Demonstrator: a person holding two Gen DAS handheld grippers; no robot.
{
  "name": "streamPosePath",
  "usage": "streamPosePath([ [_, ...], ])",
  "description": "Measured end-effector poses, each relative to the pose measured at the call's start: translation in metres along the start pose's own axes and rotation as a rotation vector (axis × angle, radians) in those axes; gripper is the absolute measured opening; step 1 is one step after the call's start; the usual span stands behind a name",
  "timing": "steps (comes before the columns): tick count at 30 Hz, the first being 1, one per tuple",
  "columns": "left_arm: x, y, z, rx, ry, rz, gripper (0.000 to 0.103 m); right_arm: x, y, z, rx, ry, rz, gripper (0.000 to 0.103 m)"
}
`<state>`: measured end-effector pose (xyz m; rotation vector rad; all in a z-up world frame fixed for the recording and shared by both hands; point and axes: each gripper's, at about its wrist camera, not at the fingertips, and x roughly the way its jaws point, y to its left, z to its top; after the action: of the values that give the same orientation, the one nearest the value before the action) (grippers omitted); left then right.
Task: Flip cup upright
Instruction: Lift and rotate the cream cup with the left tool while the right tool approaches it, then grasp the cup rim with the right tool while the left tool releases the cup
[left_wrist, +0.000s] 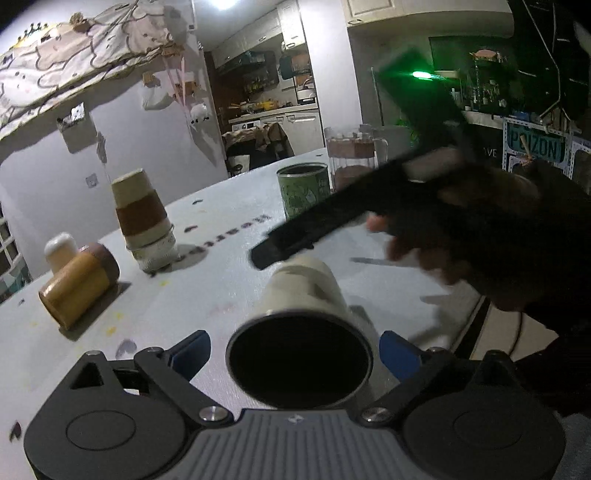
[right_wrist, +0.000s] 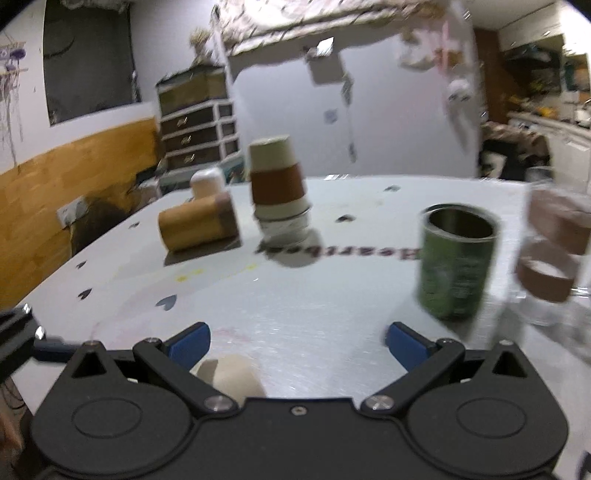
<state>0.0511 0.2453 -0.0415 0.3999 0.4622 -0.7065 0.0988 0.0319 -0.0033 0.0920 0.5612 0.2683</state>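
A cream cup (left_wrist: 301, 317) lies on its side on the white table (left_wrist: 207, 291), its dark mouth facing my left camera. My left gripper (left_wrist: 295, 350) is open, its blue pads on either side of the cup's rim. In the right wrist view the cup's closed end (right_wrist: 231, 376) shows just under the left finger. My right gripper (right_wrist: 297, 341) is open and empty above the table; its body (left_wrist: 332, 218), blurred and held by a hand, hangs over the cup's far end in the left view.
A yellow-brown cup (left_wrist: 77, 288) lies on its side at left, a small white bottle (left_wrist: 61, 249) behind it. An inverted paper cup stack (left_wrist: 142, 218) stands mid-table. A green tin (left_wrist: 304, 188) and a glass jar (left_wrist: 351, 158) stand at the far right.
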Motion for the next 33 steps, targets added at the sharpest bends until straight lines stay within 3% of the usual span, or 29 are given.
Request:
streamPosePath([
  [5,0.000,0.014,-0.014,-0.097,-0.012,0.008,0.098,0.028,0.008,0.000,-0.026,0.098,-0.035,0.103],
  [16,0.000,0.058,-0.035,-0.348,-0.054,0.125,0.098,0.003,-0.037,-0.014,0.087,0.135,-0.129,0.103],
  [25,0.022,0.080,-0.026,-0.481,-0.082,0.152,0.097,-0.033,-0.030,-0.045,0.131,0.150,-0.034,0.103],
  [29,0.018,0.082,-0.023,-0.558,-0.094,0.097,0.093,-0.037,-0.021,-0.048,0.104,0.143,-0.021,0.103],
  [33,0.011,0.078,-0.017,-0.623,-0.111,-0.020,0.086,-0.035,-0.025,-0.046,0.143,0.136,-0.007,0.103],
])
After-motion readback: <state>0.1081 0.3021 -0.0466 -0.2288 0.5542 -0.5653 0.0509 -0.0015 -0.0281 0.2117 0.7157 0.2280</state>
